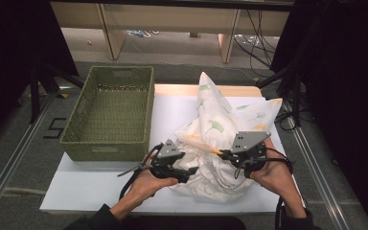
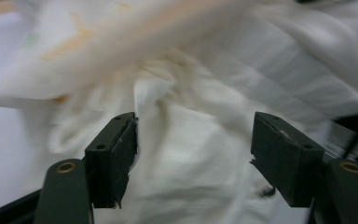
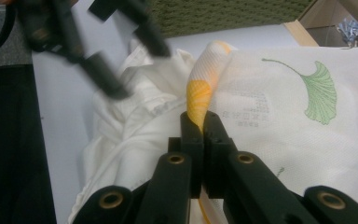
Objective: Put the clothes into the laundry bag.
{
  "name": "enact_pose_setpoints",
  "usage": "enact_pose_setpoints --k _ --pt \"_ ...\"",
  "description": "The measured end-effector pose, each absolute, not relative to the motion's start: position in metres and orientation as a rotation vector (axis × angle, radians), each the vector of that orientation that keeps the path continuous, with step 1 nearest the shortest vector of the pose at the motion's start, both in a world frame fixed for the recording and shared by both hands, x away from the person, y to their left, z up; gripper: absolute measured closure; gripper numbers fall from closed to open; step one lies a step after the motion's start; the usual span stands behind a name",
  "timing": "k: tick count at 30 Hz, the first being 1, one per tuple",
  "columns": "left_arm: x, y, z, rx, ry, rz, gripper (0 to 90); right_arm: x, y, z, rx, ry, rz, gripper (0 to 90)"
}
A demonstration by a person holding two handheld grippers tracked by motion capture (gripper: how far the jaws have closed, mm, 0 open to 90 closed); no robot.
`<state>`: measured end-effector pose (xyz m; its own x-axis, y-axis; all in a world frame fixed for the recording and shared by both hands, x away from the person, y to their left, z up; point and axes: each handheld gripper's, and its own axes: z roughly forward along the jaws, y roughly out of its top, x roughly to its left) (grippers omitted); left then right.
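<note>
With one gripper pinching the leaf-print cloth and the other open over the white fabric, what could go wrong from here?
The right gripper holds only a thin fold of the leaf-print cloth, so a pull might slip it free. The left gripper, jaws open, could grab the bunched white fabric too. Lifting might drag cloth against the green basket.

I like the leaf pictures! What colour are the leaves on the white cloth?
Green and orange-yellow ginkgo-like leaves on the white cloth; the right gripper view shows them best.
</note>
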<state>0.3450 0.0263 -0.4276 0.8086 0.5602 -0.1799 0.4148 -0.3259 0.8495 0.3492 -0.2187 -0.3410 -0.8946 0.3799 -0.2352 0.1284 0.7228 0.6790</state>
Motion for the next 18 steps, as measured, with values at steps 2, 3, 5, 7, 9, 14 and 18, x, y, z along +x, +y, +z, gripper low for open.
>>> enact_pose_setpoints --k 2,3,5,7,9,14,18 --pt "0.344 0.017 -0.433 2.014 0.687 0.167 28.7 0.35 -0.218 -0.341 0.393 2.568 0.976 89.4" --pt "0.343 0.012 -0.437 2.019 0.691 0.173 27.9 0.35 -0.219 -0.341 0.396 2.556 0.979 89.1" --pt "0.345 0.004 -0.442 2.03 0.685 0.183 26.4 0.351 -0.22 -0.342 0.396 2.557 0.969 88.7" --pt "0.349 -0.003 -0.446 2.04 0.677 0.185 25.9 0.353 -0.221 -0.344 0.409 2.554 0.942 87.8" --pt "0.352 -0.007 -0.449 2.051 0.681 0.191 25.9 0.355 -0.223 -0.347 0.423 2.549 0.93 84.2" --pt "0.354 -0.008 -0.449 2.029 0.686 0.182 25.9 0.359 -0.23 -0.349 0.441 2.515 0.89 79.0" --pt "0.352 -0.008 -0.447 2.049 0.677 0.19 24.7 0.363 -0.237 -0.354 0.472 2.502 0.819 79.0"
